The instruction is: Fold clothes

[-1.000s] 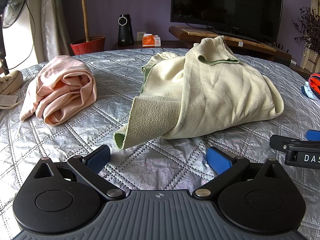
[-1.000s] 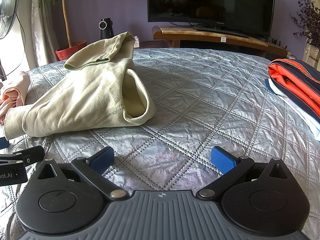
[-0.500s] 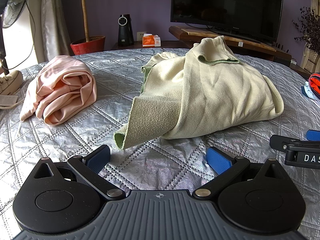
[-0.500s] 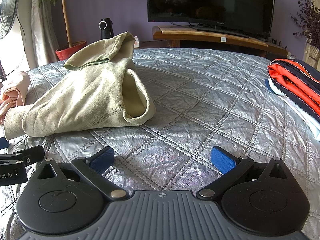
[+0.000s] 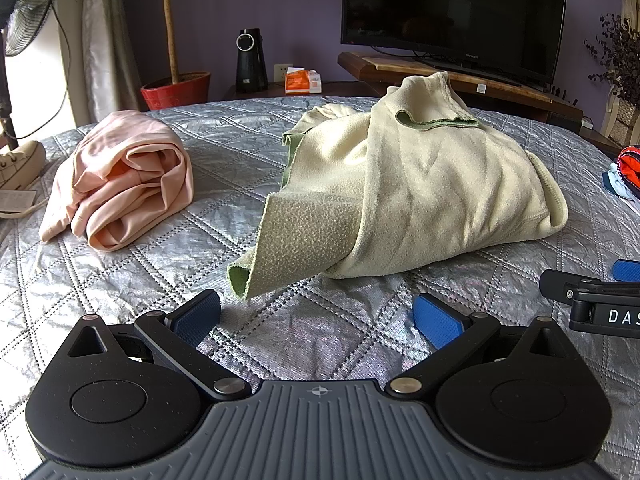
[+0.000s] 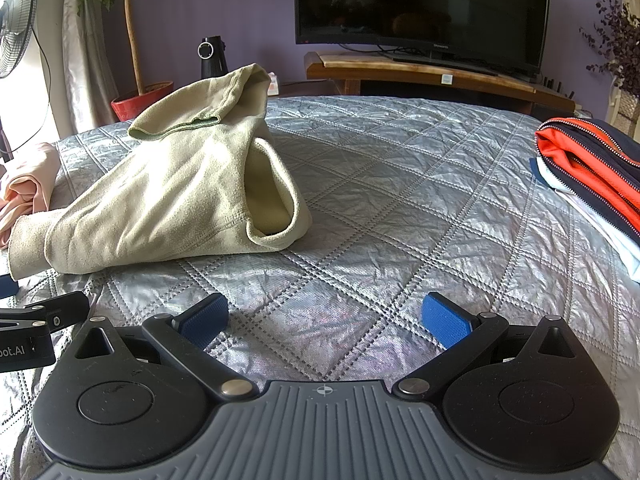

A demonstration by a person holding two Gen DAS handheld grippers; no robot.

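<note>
A pale yellow-green fleece garment (image 5: pixel 432 196) lies in a rumpled heap on the silver quilted bed (image 5: pixel 120 280), one sleeve end (image 5: pixel 276 256) reaching toward me. My left gripper (image 5: pixel 318 314) rests open just short of that sleeve, blue pads apart, nothing held. In the right wrist view the same fleece (image 6: pixel 180 196) sits to the left, and my right gripper (image 6: pixel 324 322) is open over bare quilt (image 6: pixel 400 208), holding nothing. Each gripper's black tip shows at the edge of the other's view.
A crumpled pink garment (image 5: pixel 124 184) lies at the left of the bed. Folded orange, navy and white clothes (image 6: pixel 592 176) are stacked at the right edge. Beyond the bed stand a TV (image 5: pixel 452 16) on a wooden stand, a potted plant (image 5: pixel 176 88) and a fan (image 5: pixel 24 12).
</note>
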